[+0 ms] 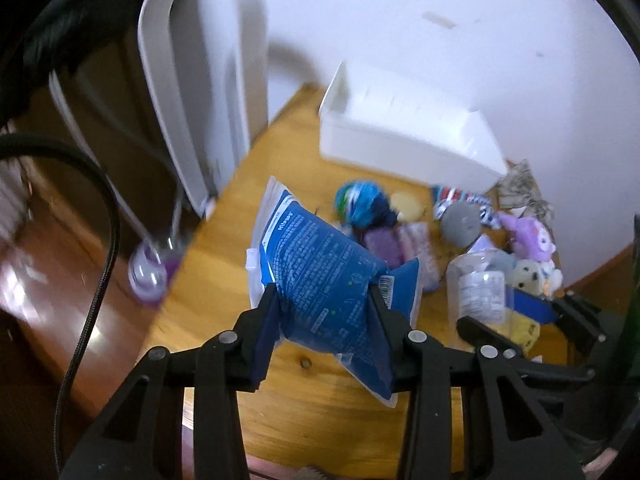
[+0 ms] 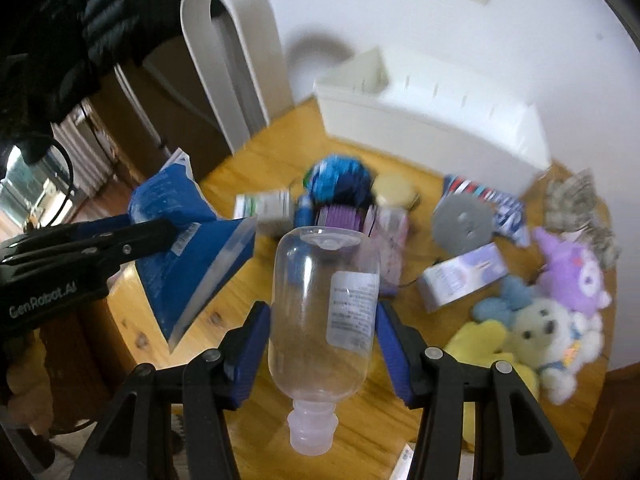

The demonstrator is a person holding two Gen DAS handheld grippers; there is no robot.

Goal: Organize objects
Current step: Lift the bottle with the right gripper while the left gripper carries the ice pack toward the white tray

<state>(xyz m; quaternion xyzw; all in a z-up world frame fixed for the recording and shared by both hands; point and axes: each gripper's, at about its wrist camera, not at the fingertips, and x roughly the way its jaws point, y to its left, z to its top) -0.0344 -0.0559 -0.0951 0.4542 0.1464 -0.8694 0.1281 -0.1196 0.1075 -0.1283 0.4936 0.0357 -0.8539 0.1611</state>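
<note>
My left gripper [image 1: 324, 300] is shut on a blue refill pouch [image 1: 320, 276] and holds it above the wooden table [image 1: 224, 264]. It also shows at the left of the right wrist view [image 2: 160, 236] with the pouch [image 2: 192, 248]. My right gripper [image 2: 324, 316] is shut on a clear plastic bottle [image 2: 324, 312], neck toward the camera, held above the table [image 2: 352, 432]. The bottle and right gripper show at the right of the left wrist view [image 1: 480, 288].
A white bin [image 2: 432, 120] stands at the back against the wall. Between it and the grippers lie a blue bag [image 2: 340, 180], a jar [image 2: 394, 190], small boxes [image 2: 460, 276], a grey disc [image 2: 464, 220] and plush toys [image 2: 560, 312]. A white fan [image 2: 236, 60] stands left.
</note>
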